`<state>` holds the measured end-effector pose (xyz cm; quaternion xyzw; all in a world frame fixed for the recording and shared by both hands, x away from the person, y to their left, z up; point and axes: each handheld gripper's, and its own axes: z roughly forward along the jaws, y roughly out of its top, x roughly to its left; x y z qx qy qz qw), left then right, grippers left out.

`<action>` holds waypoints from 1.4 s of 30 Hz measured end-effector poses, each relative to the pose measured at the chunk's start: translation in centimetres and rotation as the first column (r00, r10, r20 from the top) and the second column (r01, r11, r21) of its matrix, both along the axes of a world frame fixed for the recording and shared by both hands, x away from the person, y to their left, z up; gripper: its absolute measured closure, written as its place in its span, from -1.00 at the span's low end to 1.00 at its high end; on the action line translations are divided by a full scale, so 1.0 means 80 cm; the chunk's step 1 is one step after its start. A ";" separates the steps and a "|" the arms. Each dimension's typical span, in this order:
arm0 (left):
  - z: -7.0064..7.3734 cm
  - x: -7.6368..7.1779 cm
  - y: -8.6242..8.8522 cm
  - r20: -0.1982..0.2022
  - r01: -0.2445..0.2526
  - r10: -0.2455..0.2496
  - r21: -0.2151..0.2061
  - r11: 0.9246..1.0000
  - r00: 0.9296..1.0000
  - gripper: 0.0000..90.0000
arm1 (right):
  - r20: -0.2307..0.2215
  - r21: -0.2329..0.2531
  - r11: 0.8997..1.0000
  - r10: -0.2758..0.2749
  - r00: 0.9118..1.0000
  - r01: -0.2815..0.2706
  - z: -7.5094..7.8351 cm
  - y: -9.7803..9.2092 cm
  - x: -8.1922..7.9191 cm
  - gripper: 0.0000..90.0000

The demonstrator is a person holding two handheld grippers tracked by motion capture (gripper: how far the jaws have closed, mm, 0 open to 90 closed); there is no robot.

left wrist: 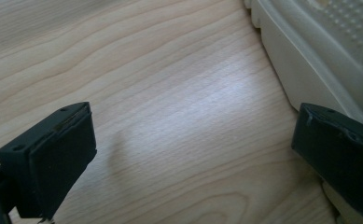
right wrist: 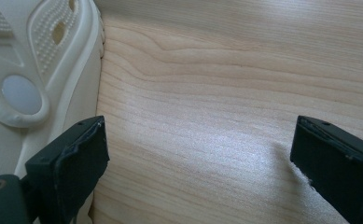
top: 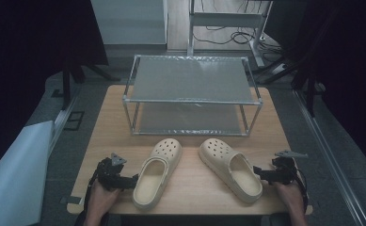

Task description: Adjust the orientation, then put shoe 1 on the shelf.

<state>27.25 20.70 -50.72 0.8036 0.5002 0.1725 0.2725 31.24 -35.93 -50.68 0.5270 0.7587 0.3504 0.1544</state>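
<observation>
Up close, both clogs are cut off: left clog (left wrist: 310,51) by my left gripper (left wrist: 193,154), right clog (right wrist: 39,70) by my right gripper (right wrist: 198,163). Both jaws gape wide, empty, above the counter (top: 194,188). No readable writing.

The high view is dimly lit, its dark corners swallowed in black. A soft sheen is cast on the pale wooden tabletop (left wrist: 179,107) in both gripper views, where the near black jaws are blurred.

Black tongs (right wrist: 198,163) spread wide, cream clog (right wrist: 39,70) beside them, wooden table (right wrist: 226,84)
</observation>
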 end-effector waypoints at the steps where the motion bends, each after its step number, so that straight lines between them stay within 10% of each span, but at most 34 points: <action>1: 0.000 0.000 -0.002 -0.002 0.004 -0.004 0.002 1.000 1.000 -1.00 | 0.000 -0.001 1.000 -0.001 1.000 0.001 0.000 0.000 0.000 -0.91; 20: 0.000 0.002 -0.024 -0.029 0.034 -0.035 -0.024 0.999 0.999 -1.00 | 0.002 0.005 1.000 -0.002 1.000 0.002 -0.001 -0.001 0.000 -0.91; 42: 0.044 -0.033 -0.009 0.047 0.017 -0.008 -0.192 0.981 0.999 -1.00 | 0.011 0.013 0.999 -0.031 0.999 0.031 0.001 -0.011 -0.005 -0.90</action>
